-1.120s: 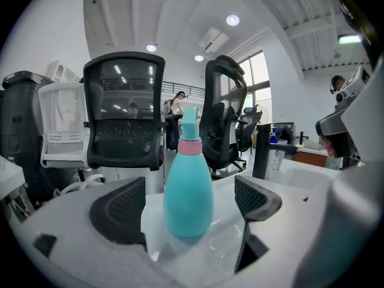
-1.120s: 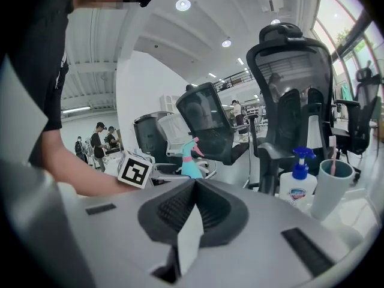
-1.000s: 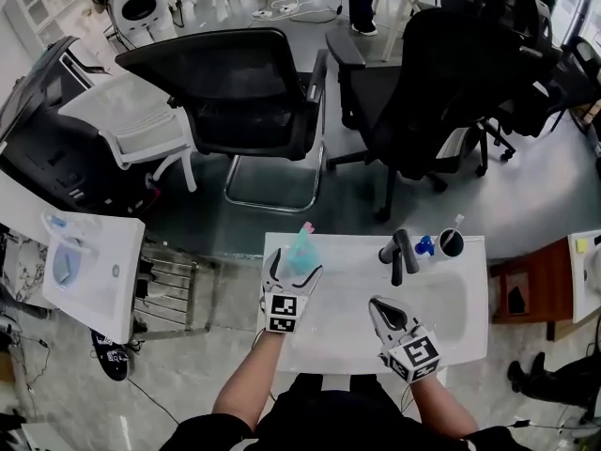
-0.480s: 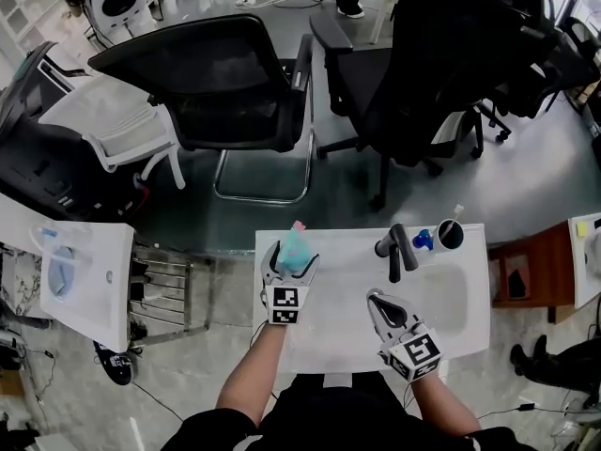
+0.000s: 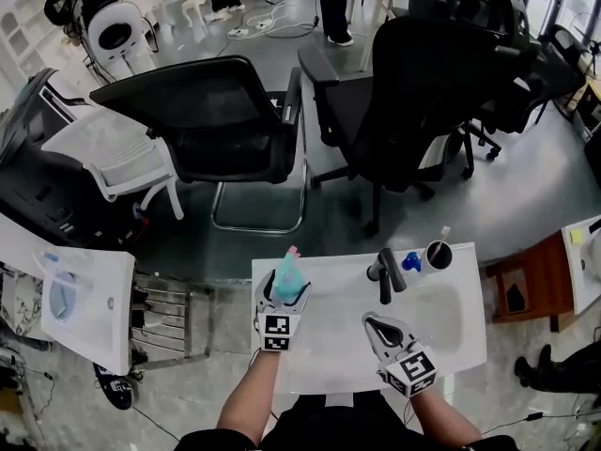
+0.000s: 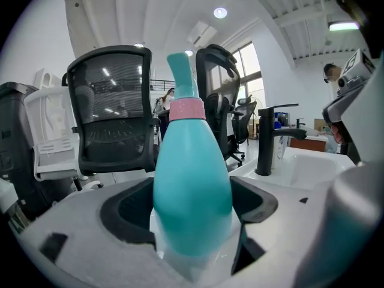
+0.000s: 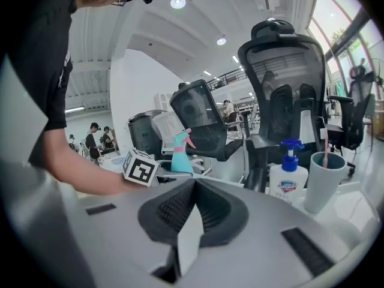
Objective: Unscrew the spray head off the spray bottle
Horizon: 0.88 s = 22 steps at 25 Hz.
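A teal spray bottle (image 5: pixel 287 276) with a pink collar and a teal spray head stands upright on the white counter (image 5: pixel 329 346), near its far left edge. My left gripper (image 5: pixel 284 295) has its jaws on both sides of the bottle's body (image 6: pixel 192 185). They have just been closing, and the pads now lie against its sides. My right gripper (image 5: pixel 369 320) hovers over the counter to the right, shut with nothing in it. From the right gripper view (image 7: pixel 193 191) the bottle (image 7: pixel 180 155) is in sight beyond the left gripper's marker cube.
A black faucet (image 5: pixel 385 271), a blue-capped soap dispenser (image 5: pixel 410 261) and a grey cup (image 5: pixel 437 254) stand at the back of the sink basin (image 5: pixel 446 318). Two black office chairs (image 5: pixel 216 125) stand beyond the counter's far edge. A white table (image 5: pixel 80 294) is at the left.
The left jaws have drawn in a little onto the bottle. Both hands stay about where they were, while the head view has tilted so the counter sits lower in the picture.
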Available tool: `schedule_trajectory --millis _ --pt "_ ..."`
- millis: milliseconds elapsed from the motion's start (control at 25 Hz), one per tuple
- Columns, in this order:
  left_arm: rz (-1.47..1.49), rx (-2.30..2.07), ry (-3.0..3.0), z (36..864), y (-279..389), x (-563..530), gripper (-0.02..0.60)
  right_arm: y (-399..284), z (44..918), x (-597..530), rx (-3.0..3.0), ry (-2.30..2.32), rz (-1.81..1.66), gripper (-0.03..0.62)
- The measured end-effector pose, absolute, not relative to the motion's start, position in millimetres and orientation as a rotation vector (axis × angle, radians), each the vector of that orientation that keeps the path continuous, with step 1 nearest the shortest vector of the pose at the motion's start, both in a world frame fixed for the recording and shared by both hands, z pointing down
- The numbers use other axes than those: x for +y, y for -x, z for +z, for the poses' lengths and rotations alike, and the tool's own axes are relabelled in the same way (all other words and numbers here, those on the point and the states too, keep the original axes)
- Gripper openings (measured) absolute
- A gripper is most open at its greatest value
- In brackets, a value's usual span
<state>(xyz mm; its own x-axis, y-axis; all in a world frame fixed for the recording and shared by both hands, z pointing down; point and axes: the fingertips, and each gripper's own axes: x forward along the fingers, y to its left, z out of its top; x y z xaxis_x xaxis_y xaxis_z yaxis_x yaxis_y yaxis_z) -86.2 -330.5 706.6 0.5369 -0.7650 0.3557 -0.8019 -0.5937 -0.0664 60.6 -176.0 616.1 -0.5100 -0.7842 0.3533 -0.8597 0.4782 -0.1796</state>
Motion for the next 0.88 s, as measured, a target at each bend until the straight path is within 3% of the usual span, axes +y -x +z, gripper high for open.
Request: schedule_trajectory --millis 880 --pt "0.398 -1.234 -2.797 570 42 -245 0.407 -100 525 -167 -2.645 -1.530 0.348 0.006"
